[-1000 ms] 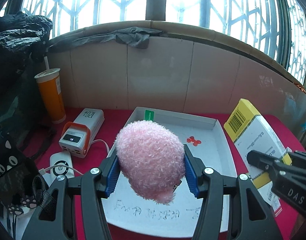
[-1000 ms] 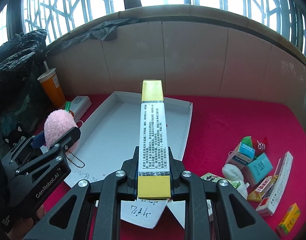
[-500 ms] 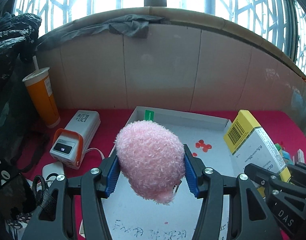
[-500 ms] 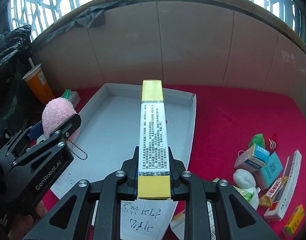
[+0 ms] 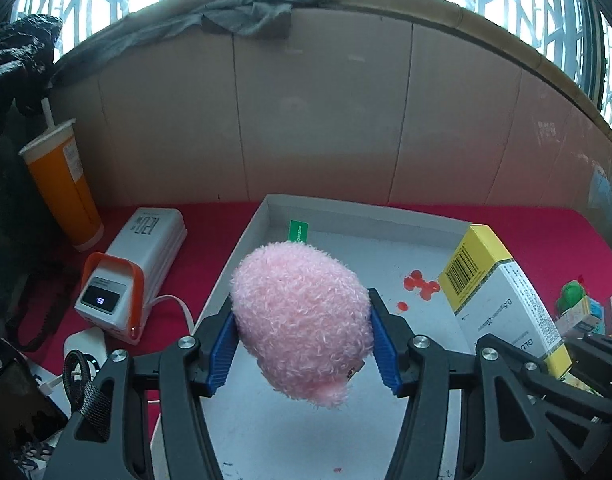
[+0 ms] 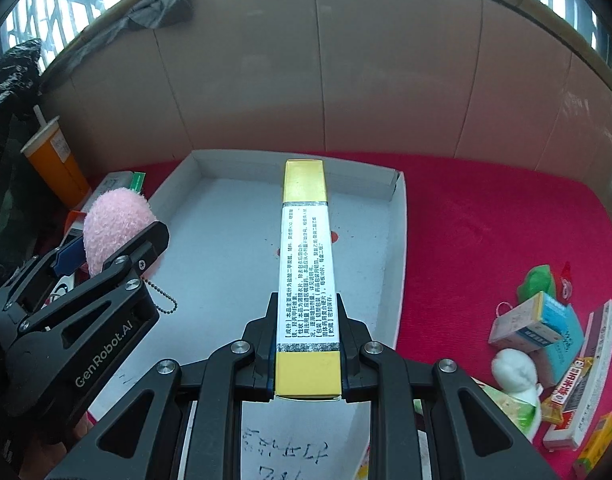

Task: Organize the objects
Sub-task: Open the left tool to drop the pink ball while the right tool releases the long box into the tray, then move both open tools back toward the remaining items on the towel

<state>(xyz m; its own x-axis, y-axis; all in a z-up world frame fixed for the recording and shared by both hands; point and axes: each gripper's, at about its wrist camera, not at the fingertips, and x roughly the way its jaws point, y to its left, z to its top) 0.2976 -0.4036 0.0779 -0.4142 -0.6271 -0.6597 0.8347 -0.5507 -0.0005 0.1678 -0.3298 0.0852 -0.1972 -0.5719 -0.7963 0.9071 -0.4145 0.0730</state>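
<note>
My left gripper (image 5: 302, 344) is shut on a fluffy pink plush toy (image 5: 302, 320) and holds it above the left part of a shallow white box tray (image 5: 365, 216). The toy (image 6: 114, 224) and its bead chain also show in the right wrist view. My right gripper (image 6: 307, 348) is shut on a long white and yellow medicine box (image 6: 306, 264), held level over the tray (image 6: 401, 240). In the left wrist view that box (image 5: 501, 300) hangs over the tray's right side.
An orange drink cup (image 5: 64, 192), a white and orange power bank (image 5: 134, 268) and cables lie left of the tray. Several small boxes, packets and toys (image 6: 545, 344) lie on the red cloth at right. A cardboard wall (image 5: 306, 120) stands behind.
Both grippers have moved forward over the tray with their loads. The tray's back wall and the cup look nearer now. The grips have not changed.
</note>
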